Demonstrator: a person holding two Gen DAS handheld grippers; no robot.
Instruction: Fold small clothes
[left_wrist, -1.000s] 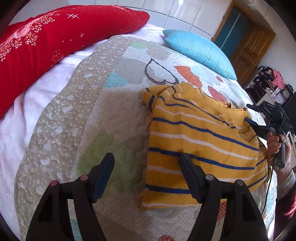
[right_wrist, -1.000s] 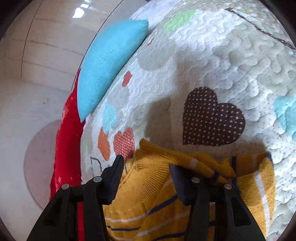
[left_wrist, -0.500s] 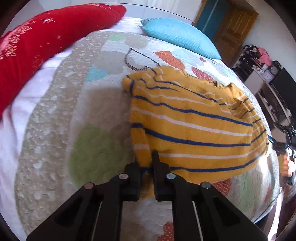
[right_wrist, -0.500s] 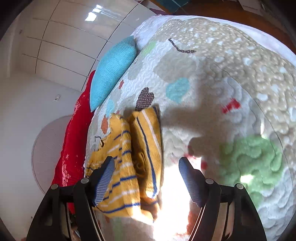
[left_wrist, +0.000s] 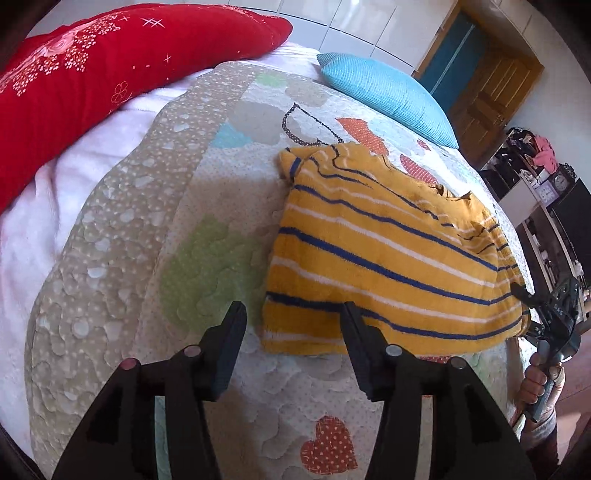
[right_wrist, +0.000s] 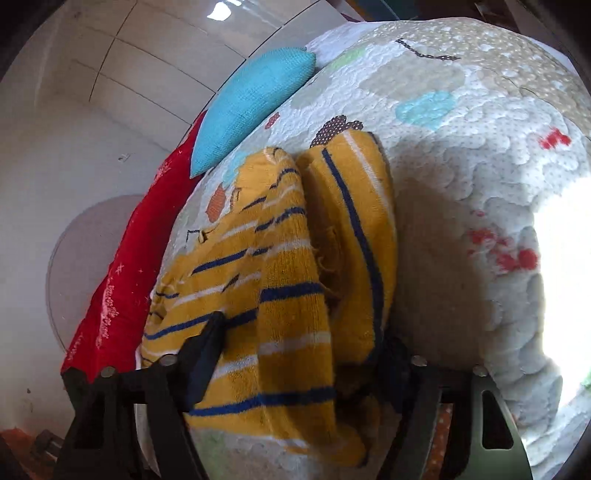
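Two views to go through. On my left wrist camera, the left tool (left_wrist: 293, 325) is released, its fingers spread wide; one finger tip overlaps the near hem of the yellow striped sweater (left_wrist: 384, 254), the other sits over the bare quilt (left_wrist: 207, 236). The sweater lies folded on the bed, towards its right edge, with the red pillow (left_wrist: 92, 62) and blue pillow (left_wrist: 388, 96) along the far edge. I see the right tool (left_wrist: 554, 314) at the sweater's right end, gripped in my hand (left_wrist: 537, 380).

On my right wrist camera, the right tool (right_wrist: 306, 350) is spread apart, straddling the sweater's (right_wrist: 288, 280) bunched end without clamping it.
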